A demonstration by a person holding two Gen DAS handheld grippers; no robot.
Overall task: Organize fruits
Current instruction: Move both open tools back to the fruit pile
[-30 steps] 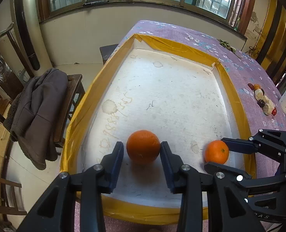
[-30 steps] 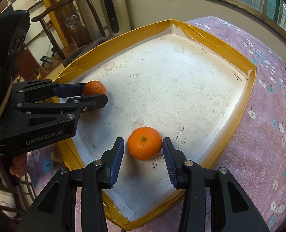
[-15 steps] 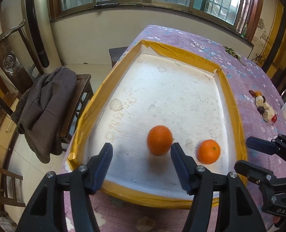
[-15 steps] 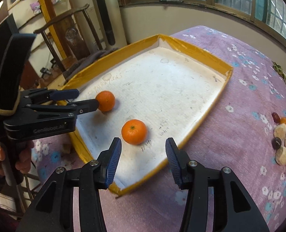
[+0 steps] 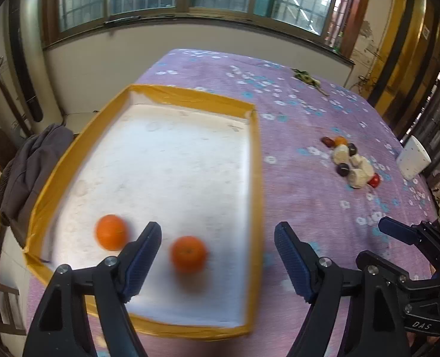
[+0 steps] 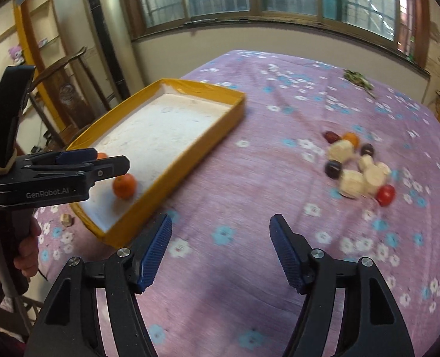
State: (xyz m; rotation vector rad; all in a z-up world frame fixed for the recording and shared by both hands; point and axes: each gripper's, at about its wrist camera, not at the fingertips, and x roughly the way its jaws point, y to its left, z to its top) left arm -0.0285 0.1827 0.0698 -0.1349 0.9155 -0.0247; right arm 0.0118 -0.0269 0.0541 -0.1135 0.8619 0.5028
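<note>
Jaws of left gripper (image 5: 218, 260) wide open, holding nothing. Jaws of right gripper (image 6: 221, 251) wide open too, nothing inside. Two oranges in tray (image 5: 257, 178): one orange (image 5: 111, 232) near left corner, other orange (image 5: 188, 253) just beside it. Tray sits on desk (image 6: 249, 184) with purple flower cloth. Pile of small fruits (image 6: 355, 168) well apart from tray, on cloth.

Two oranges (image 5: 112, 232) (image 5: 188, 253) are lying side by side in the tray's (image 5: 257, 178) near end. The tray is sitting on the table's (image 5: 309, 208) left part, with a fruit pile (image 5: 351, 163) lying well apart to its right.
</note>
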